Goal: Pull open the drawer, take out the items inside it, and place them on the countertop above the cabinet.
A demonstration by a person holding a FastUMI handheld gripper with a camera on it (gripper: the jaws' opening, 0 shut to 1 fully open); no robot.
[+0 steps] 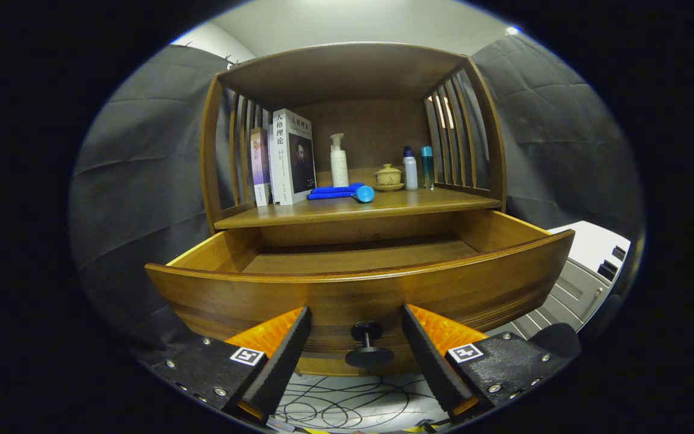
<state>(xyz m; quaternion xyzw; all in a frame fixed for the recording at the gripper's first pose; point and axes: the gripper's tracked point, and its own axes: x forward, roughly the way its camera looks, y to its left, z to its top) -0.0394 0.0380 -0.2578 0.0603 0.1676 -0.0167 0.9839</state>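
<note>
The drawer (pixel 359 289) stands pulled well out of the cabinet (pixel 353 72), and the part of its floor I can see looks bare; the near strip behind the front panel is hidden. The gripper (pixel 356 346) hangs with its 2 fingers spread apart, the knob (pixel 367 343) sitting loose between them, touched by neither.

My guess is the pull is done or nearly so. The thing to do well now is to let the knob go cleanly: draw straight back toward 6 o'clock so no finger hooks it, then lift over the front lip and look down inside before reaching.

Up at 12 o'clock the countertop (pixel 383 208) already carries books (pixel 290 157), a pump bottle (pixel 339 163), a blue cloth (pixel 335 191), a lidded cup (pixel 388 176) and 2 small bottles (pixel 418 169). Open board lies along its front edge toward 1 o'clock. The slatted sides and the roof hem that space in, so anything going up should enter from the front, low and level.
</note>
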